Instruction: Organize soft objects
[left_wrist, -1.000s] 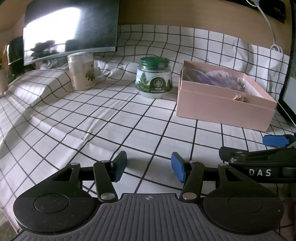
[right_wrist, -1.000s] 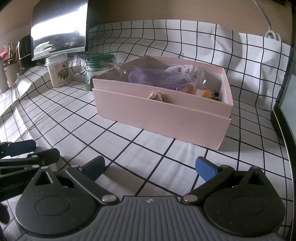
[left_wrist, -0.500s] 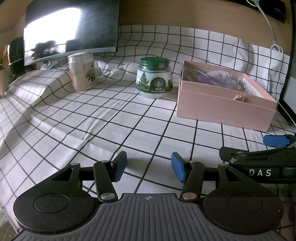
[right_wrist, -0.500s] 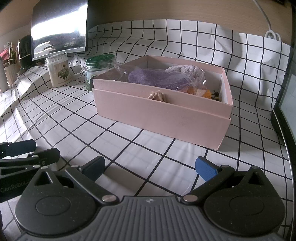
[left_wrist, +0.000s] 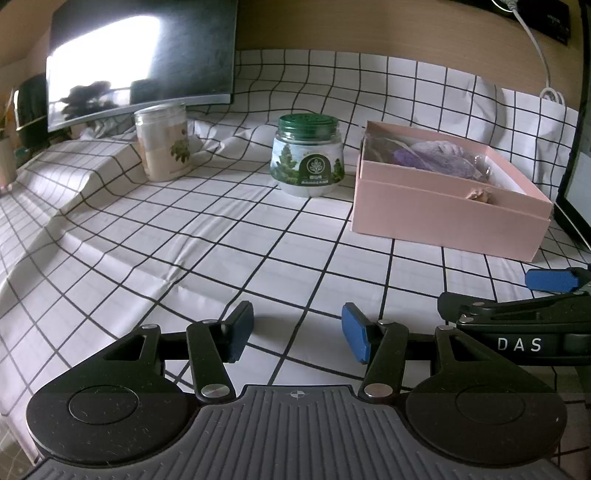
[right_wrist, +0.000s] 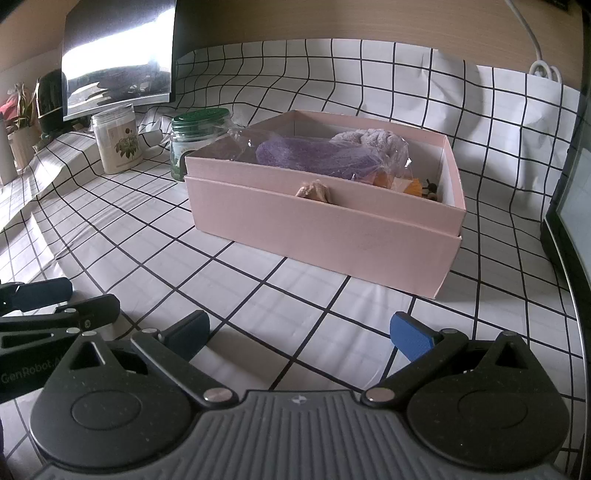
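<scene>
Both your left claw (left_wrist: 297, 332) and right claw (right_wrist: 299, 332) hang released and empty over the tabletop (left_wrist: 221, 236). The soft objects (right_wrist: 317, 155) already sit inside the pink box (right_wrist: 332, 229), so nothing looks left to gather.

Matt pink cardboard box (right_wrist: 332, 229) on creased checked cloth (left_wrist: 207, 236)

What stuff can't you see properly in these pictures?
- Bottom of the pink box: in both views its front wall and the purple bundle hide what lies lower.
- Small dark thing, right wrist view: too small to name.
- Label on the green-lidded jar: writing too small.
- Monitor: glare; top cut off.
</scene>
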